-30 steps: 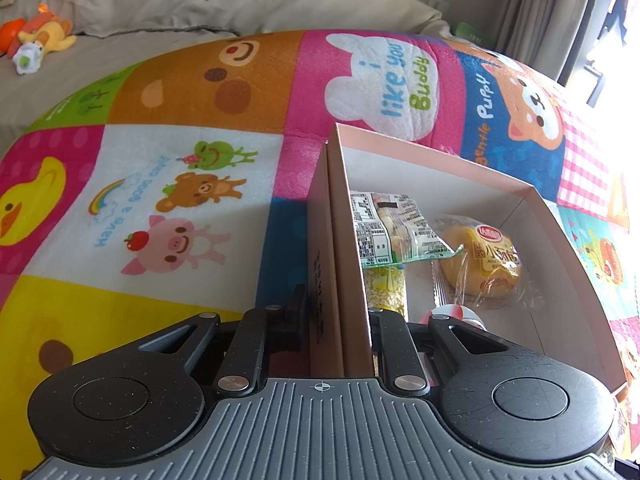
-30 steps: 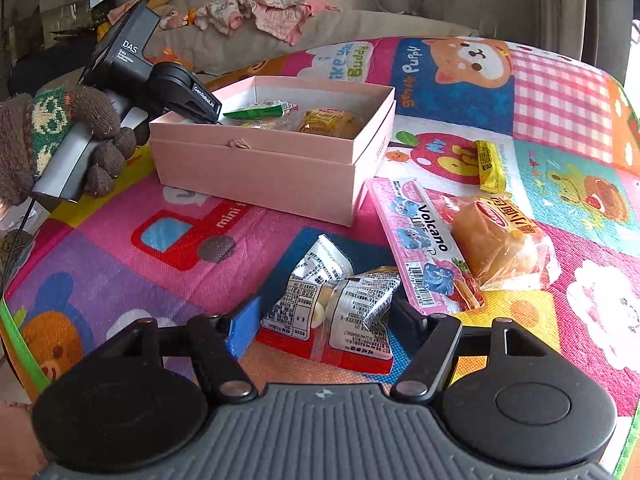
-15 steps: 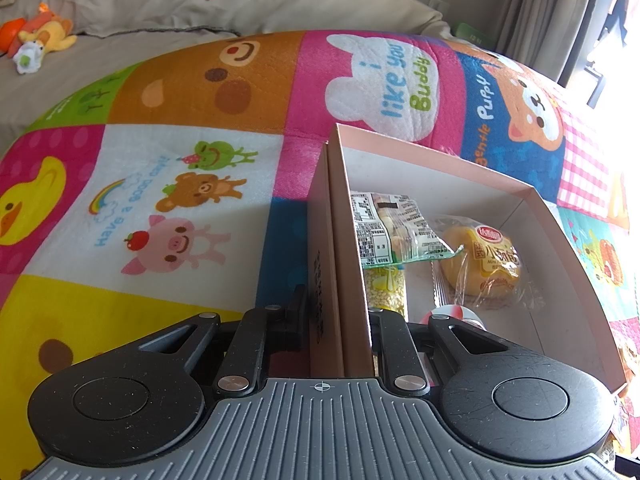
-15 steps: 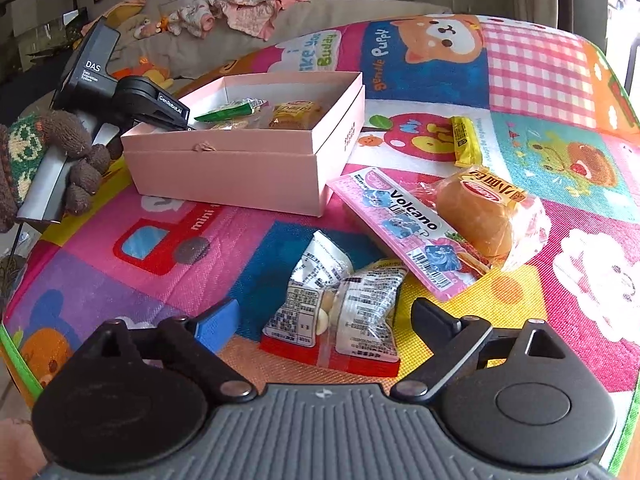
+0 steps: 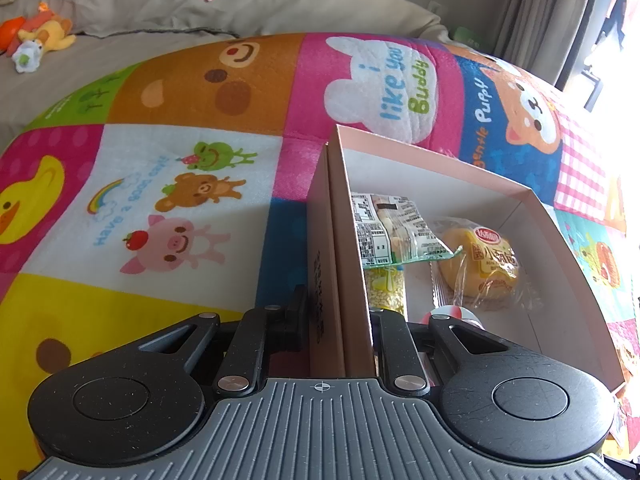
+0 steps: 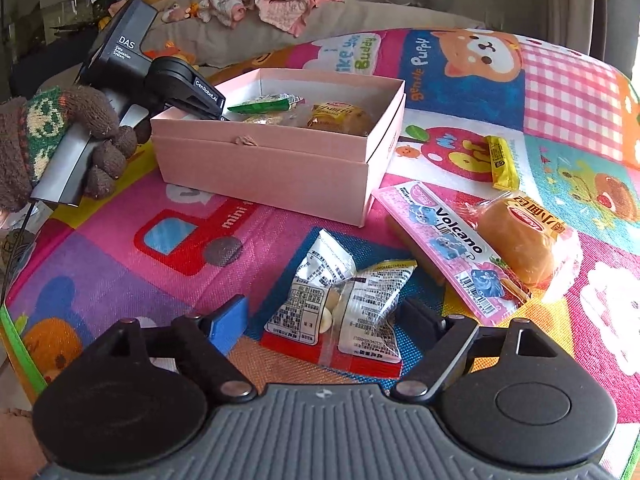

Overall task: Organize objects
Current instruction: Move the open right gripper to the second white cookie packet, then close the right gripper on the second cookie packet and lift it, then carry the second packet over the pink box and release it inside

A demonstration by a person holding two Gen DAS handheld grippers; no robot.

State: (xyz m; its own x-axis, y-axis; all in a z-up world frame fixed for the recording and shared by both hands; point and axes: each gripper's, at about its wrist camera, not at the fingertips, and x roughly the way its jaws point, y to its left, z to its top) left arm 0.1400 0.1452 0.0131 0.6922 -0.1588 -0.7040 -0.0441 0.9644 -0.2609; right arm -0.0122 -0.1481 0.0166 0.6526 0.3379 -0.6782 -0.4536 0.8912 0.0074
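Observation:
My left gripper is shut on the near wall of the pink box, one finger outside and one inside. The box holds a green-edged snack packet, a wrapped yellow bun and a yellow candy bag. In the right wrist view the pink box stands on the mat with my left gripper at its left wall. My right gripper is open, its fingers either side of a silver and red snack packet lying on the mat.
A pink Volcano packet, a wrapped bun and a yellow bar lie on the colourful play mat right of the box. A sofa with clothes and toys runs behind. The mat's edge drops off at left.
My right gripper has moved in closer over the silver and red packet, its fingers staying open. My left gripper and the box have not moved.

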